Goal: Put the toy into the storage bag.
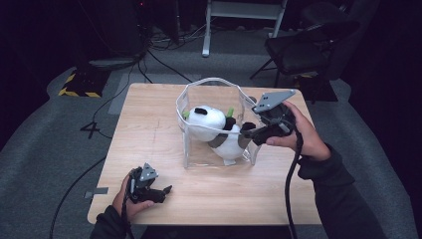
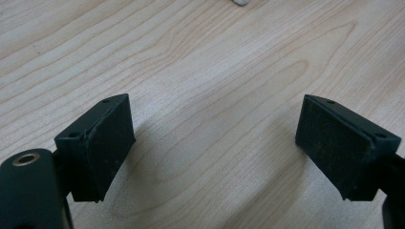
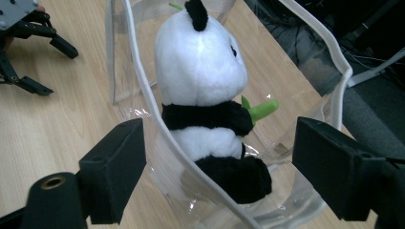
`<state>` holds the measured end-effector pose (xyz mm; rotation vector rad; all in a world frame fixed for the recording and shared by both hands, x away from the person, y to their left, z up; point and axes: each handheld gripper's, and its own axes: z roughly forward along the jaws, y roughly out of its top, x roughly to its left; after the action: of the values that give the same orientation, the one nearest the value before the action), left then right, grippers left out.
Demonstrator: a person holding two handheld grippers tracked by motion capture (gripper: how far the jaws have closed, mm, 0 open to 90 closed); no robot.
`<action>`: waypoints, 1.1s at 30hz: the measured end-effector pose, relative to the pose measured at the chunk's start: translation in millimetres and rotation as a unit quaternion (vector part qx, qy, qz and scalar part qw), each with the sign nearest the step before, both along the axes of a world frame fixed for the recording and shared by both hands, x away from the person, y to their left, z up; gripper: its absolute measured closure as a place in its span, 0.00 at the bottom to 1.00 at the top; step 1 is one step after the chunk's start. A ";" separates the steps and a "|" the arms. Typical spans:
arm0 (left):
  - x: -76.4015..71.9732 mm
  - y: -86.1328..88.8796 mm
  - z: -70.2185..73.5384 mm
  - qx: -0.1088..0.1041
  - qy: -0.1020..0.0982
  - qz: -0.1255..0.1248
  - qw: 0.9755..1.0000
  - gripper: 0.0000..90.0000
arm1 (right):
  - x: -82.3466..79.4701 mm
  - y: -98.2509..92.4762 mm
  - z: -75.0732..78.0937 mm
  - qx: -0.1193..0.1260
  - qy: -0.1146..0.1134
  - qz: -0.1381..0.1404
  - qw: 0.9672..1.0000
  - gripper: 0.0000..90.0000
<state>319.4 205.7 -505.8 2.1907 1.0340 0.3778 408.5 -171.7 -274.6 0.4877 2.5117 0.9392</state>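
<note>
Dark room all around, grey carpet underfoot, a black chair at the upper right and cables trailing across the floor at the top of the high view. At the centre of that view stands a light wooden table. On it, just right of centre, a clear plastic bag with a white rim stands open, and a black-and-white plush panda lies tilted inside it, a green sprig by its head. The right gripper, held in a hand coming from the lower right, sits at the bag's right edge with its jaws pointing left at the toy. The left gripper rests at the lower left of the table, well apart from the bag, held in the left hand.

From the left gripper view, the two black jaws stand spread wide over bare wood grain, nothing between them.

From the right gripper view, the panda fills the middle of the frame, sitting inside the bag, whose white rim curves down the frame in front of it. The green sprig pokes out right of its black arm. The right gripper's jaws stand apart at the lower left and lower right; the bag and toy lie between them, pads not pressing on either. The left gripper shows at the upper left, jaws parted.
</note>
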 end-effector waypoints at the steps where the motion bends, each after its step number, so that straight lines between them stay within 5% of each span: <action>1: 0.0 0.0 0.1 0.000 0.000 0.000 1.000 0.15 | -1.0 -2.3 -0.5 0.000 -0.002 -0.003 1.000 0.21; 33: 0.0 0.0 0.0 0.000 0.000 0.000 1.000 0.15 | -30.8 -56.6 -21.8 0.003 -0.035 -0.029 0.999 0.21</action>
<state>319.4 205.7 -505.8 2.1908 1.0344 0.3778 377.7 -228.3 -296.4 0.5182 2.4185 0.9260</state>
